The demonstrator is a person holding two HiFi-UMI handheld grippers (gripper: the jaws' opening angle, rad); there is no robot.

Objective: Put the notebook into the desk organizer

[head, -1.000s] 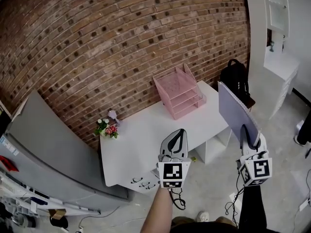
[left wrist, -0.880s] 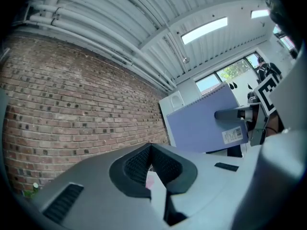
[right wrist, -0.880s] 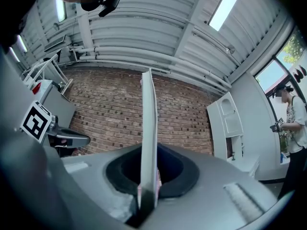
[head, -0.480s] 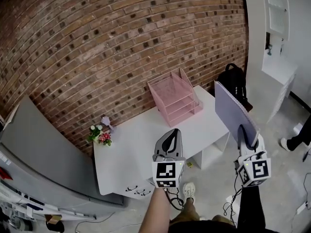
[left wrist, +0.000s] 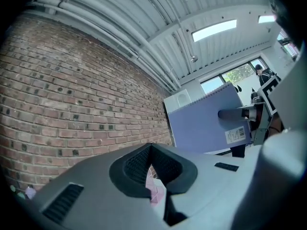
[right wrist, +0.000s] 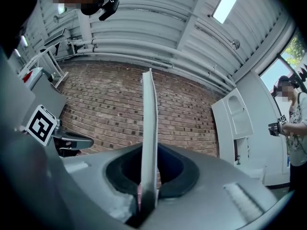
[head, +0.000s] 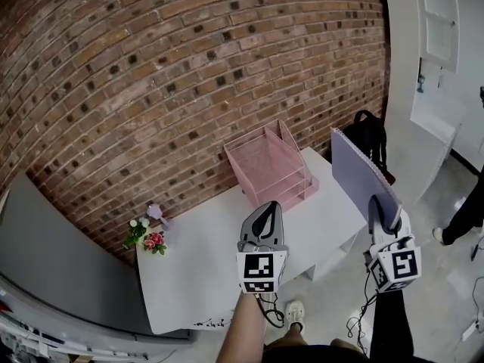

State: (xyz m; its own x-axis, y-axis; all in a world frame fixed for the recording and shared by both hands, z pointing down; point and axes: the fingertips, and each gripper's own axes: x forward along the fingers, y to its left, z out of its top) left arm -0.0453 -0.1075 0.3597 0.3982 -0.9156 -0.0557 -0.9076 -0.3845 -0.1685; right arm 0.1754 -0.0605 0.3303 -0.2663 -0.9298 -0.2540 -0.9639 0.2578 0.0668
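Observation:
The pink mesh desk organizer [head: 266, 165] stands at the back of the white desk [head: 197, 271], against the brick wall. My right gripper [head: 383, 207] is shut on the lower edge of the lavender spiral notebook [head: 361, 174], which stands upright in the air to the right of the desk, apart from the organizer. In the right gripper view the notebook [right wrist: 149, 138] rises edge-on from between the jaws. My left gripper [head: 265, 207] hovers over the desk's front, shut and empty. In the left gripper view the notebook [left wrist: 204, 123] shows at the right, and a bit of the organizer [left wrist: 156, 193] shows past the jaws.
A small bunch of flowers [head: 143, 236] sits at the desk's back left corner. A black backpack [head: 367, 132] leans behind the desk's right end, next to a white cabinet [head: 439, 66]. A person's leg [head: 463, 210] shows at the right edge. A grey slab [head: 53, 271] lies left of the desk.
The desk and organizer have come nearer and lower in the head view. Both grippers keep their pose, and the notebook stays in the right one.

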